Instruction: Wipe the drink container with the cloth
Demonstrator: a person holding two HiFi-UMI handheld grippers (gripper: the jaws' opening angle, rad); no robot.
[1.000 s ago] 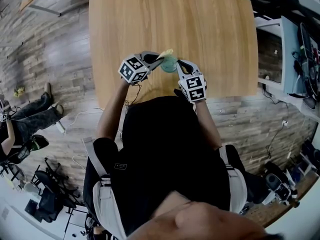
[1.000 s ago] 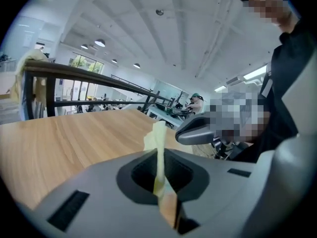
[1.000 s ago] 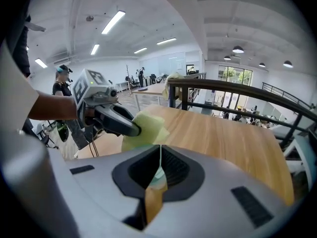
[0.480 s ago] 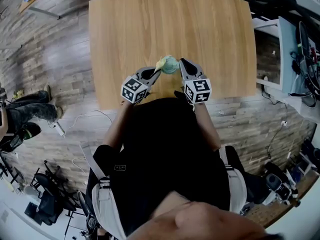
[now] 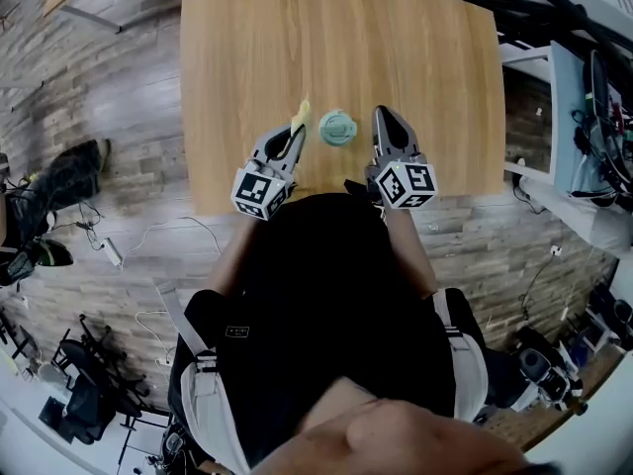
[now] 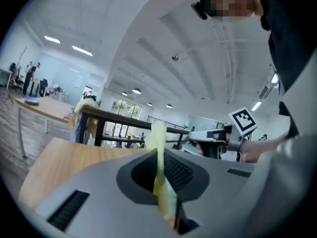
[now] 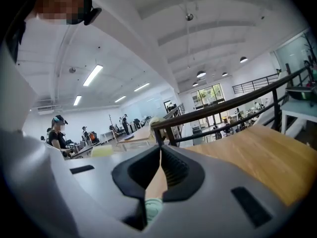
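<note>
The drink container [image 5: 337, 128], pale green with a round lid, stands upright on the wooden table [image 5: 415, 57] near its front edge. My left gripper [image 5: 295, 129] is just left of it, apart from it, and shut on the yellow cloth [image 5: 301, 115]. In the left gripper view the cloth [image 6: 159, 135] stands up in a thin strip out of the closed left gripper [image 6: 159, 155]. My right gripper [image 5: 382, 117] is to the container's right and does not touch it. In its own view the right gripper [image 7: 160, 151] is shut with nothing at its tips.
The table's front edge [image 5: 326, 204] runs right under both grippers. A white shelf unit [image 5: 584, 117] with cables stands past the table's right side. A person's legs [image 5: 59, 181] and cables lie on the wood floor at left.
Both grippers have drawn away from the container, the left one leftward with the cloth, the right one rightward. The container now stands alone between them.
</note>
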